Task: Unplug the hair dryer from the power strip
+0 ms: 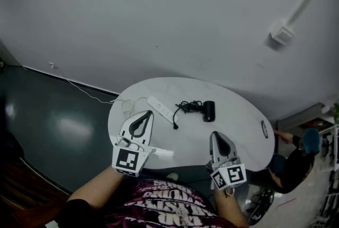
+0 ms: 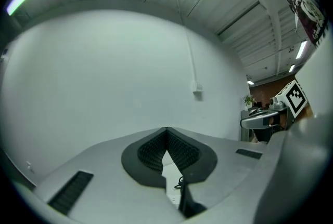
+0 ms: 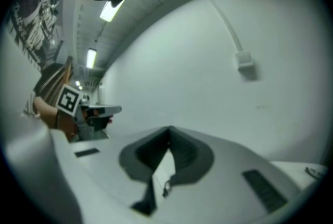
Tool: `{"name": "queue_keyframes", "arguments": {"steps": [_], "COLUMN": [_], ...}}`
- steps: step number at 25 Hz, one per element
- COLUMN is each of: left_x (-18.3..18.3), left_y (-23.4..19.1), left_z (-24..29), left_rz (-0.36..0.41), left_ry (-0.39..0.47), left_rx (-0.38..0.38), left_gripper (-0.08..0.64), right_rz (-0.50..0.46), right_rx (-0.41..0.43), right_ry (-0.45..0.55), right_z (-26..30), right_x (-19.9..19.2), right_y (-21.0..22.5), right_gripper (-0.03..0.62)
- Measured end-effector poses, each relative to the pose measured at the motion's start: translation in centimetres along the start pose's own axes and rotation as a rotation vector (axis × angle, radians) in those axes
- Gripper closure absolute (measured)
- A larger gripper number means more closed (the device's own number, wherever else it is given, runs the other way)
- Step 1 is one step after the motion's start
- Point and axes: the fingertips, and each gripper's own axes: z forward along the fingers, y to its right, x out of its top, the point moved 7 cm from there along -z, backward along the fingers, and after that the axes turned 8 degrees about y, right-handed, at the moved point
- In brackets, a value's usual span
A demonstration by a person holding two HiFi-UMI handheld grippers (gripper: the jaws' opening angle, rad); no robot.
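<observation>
From the head view I see the white table (image 1: 238,142) with the power strip (image 1: 160,108) lying on it. The black hair dryer (image 1: 210,110) lies near its right, and the coiled cord (image 1: 188,107) lies between them. The cord's plug (image 1: 175,126) lies on the tabletop just beside the strip's near end. The left gripper (image 1: 150,112) and right gripper (image 1: 214,134) hover at the near edge.

Left gripper view — the jaws are clenched tip to tip, with nothing between them.

Right gripper view — blurred, but the jaws are likewise pressed together and empty.
</observation>
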Motion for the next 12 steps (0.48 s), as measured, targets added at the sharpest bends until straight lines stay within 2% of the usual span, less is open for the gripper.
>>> {"name": "queue_keyframes", "arguments": {"steps": [6, 9, 12], "left_x": [1.1, 1.2, 1.2], "left_y": [2.5, 3.4, 4.0], "left_z": [-2.5, -3.9, -5.1], "left_rz": [0.034, 0.041, 0.043], "left_ry": [-0.005, -0.017, -0.037], "left_rx": [0.12, 0.153, 0.176], "left_gripper": [0.537, 0.537, 0.537], "right_rz": [0.042, 0.041, 0.053], "right_rx": [0.095, 0.161, 0.192], "right_ry": [-0.011, -0.026, -0.043], "right_z": [-1.5, -1.4, -1.2], "right_x": [-0.8, -1.3, -2.1], "right_y": [2.1, 2.6, 3.0], "right_gripper": [0.558, 0.558, 0.558]}}
